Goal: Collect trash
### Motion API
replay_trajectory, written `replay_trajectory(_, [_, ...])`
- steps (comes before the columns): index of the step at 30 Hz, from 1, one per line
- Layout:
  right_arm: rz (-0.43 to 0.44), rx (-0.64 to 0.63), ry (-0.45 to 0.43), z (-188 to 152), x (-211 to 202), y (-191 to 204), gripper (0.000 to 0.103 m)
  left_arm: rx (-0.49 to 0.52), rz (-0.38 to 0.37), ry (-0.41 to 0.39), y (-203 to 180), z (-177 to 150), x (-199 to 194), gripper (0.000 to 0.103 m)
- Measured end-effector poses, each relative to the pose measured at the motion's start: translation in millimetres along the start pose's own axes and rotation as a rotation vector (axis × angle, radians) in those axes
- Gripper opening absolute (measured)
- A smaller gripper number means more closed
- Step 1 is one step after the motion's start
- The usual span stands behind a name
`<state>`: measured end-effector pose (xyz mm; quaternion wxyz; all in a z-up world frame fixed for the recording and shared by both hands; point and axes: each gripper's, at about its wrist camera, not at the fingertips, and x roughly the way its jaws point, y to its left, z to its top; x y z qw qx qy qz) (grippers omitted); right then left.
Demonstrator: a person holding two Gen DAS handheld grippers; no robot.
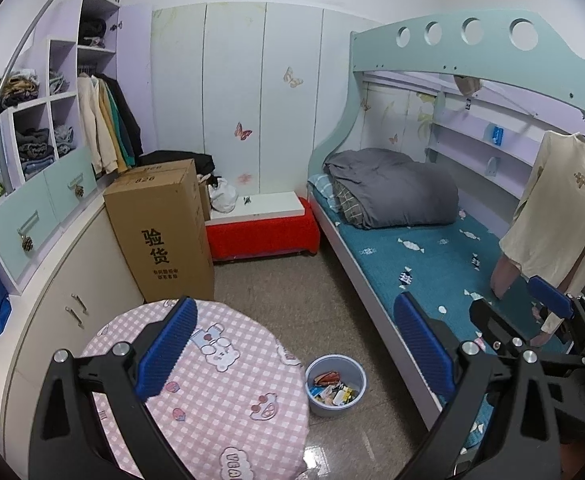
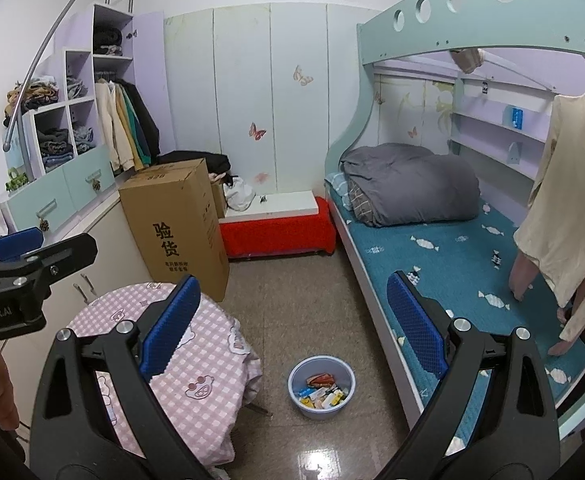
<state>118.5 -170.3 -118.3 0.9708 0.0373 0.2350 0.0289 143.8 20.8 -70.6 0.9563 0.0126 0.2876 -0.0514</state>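
A pale blue basin (image 1: 335, 386) (image 2: 321, 386) stands on the floor between the round table and the bed, holding several colourful wrappers and packets (image 1: 332, 390) (image 2: 322, 392). My left gripper (image 1: 296, 354) is open and empty, held above the table edge and floor. My right gripper (image 2: 292, 324) is open and empty, raised above the floor. The right gripper's blue pads also show in the left wrist view (image 1: 552, 296). The left gripper's blue pad shows in the right wrist view (image 2: 16, 242).
A round table with a pink checked cloth (image 1: 220, 392) (image 2: 196, 360) is at the lower left. A tall cardboard box (image 1: 164, 236) stands by the cabinets. A bunk bed with blue sheet (image 1: 444, 264) lies right, a red-covered bench (image 1: 260, 232) at the back.
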Motion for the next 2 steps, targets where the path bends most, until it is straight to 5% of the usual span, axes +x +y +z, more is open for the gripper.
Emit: replay_trajectory(2, [0.004, -0.005, 0.018, -2.3, 8.1, 13.0, 0.092, -0.008, 0.006, 0.014, 11.6, -2.7, 4.0, 0.097])
